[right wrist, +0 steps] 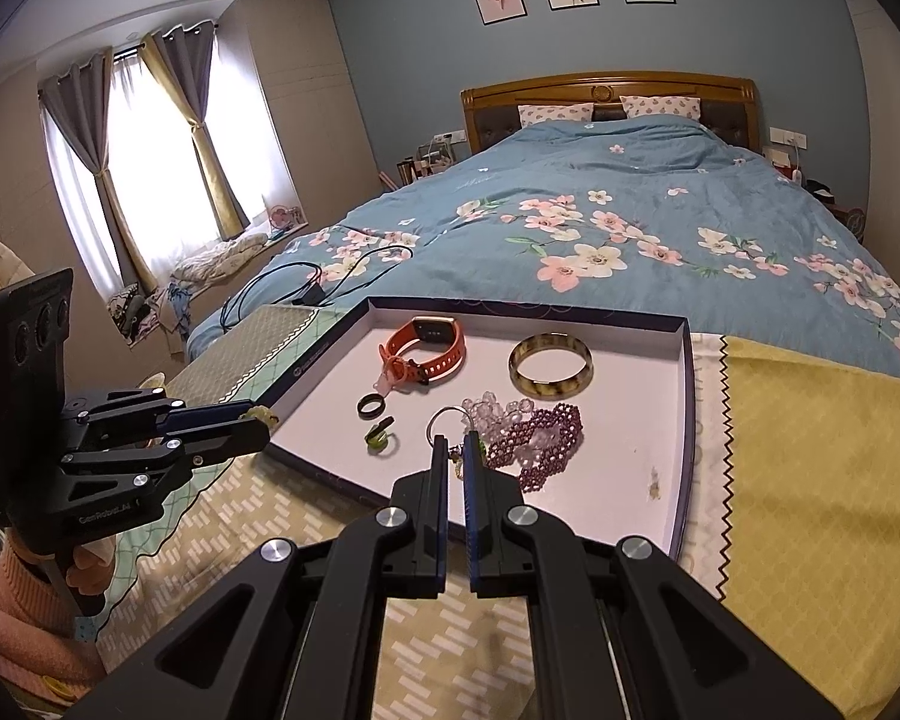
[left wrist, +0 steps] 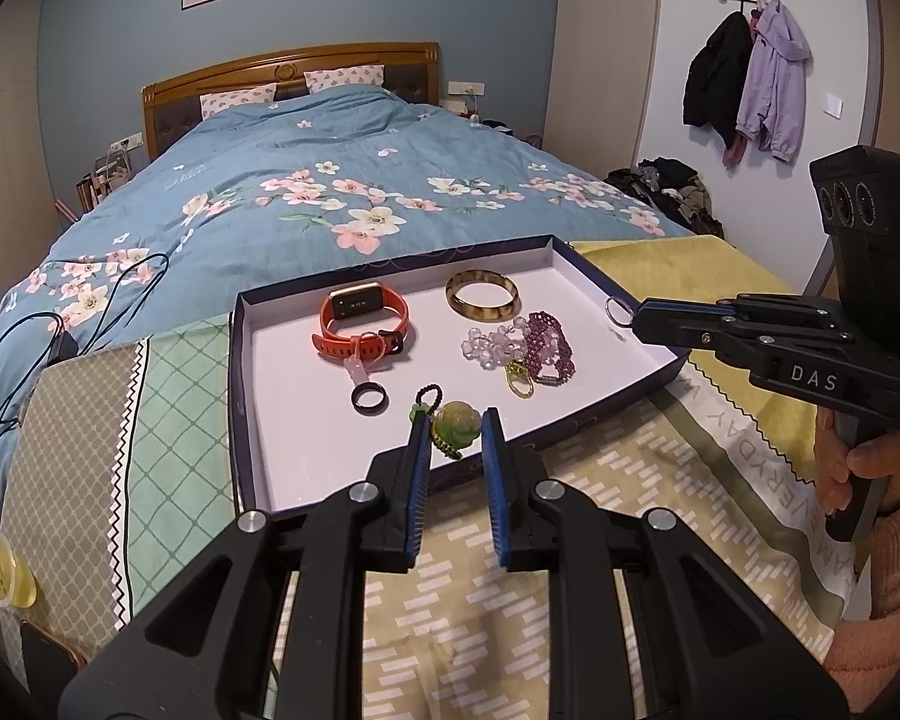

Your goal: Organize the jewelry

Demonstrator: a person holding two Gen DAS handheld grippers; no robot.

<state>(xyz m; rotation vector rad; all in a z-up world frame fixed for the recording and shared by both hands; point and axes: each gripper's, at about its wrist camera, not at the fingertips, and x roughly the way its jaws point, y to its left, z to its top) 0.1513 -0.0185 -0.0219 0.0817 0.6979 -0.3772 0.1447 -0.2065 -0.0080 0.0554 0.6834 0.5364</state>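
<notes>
A shallow tray (left wrist: 282, 414) (right wrist: 630, 420), white inside with a dark blue rim, lies on the cloth-covered table. My left gripper (left wrist: 455, 437) (right wrist: 263, 421) is shut on a green jade pendant (left wrist: 459, 419) at the tray's near edge; the pendant's dark cord loop (left wrist: 429, 391) reaches forward. Over the tray's right side, my right gripper (right wrist: 455, 443) (left wrist: 637, 315) is shut on a thin silver ring (right wrist: 447, 422) (left wrist: 618, 307). An orange smartwatch (left wrist: 363, 321), an amber bangle (left wrist: 483, 297), a clear bead bracelet (left wrist: 492, 345), a purple bead bracelet (left wrist: 549, 345), a black ring (left wrist: 369, 399) and a yellow-green ring (left wrist: 519, 378) lie in the tray.
Patterned cloths (left wrist: 468, 594) and a yellow cloth (right wrist: 810, 480) cover the table under the tray. A bed with a blue flowered quilt (left wrist: 306, 192) lies beyond it, a black cable (left wrist: 30, 348) on its edge. A hand (left wrist: 858, 468) grips the right handle.
</notes>
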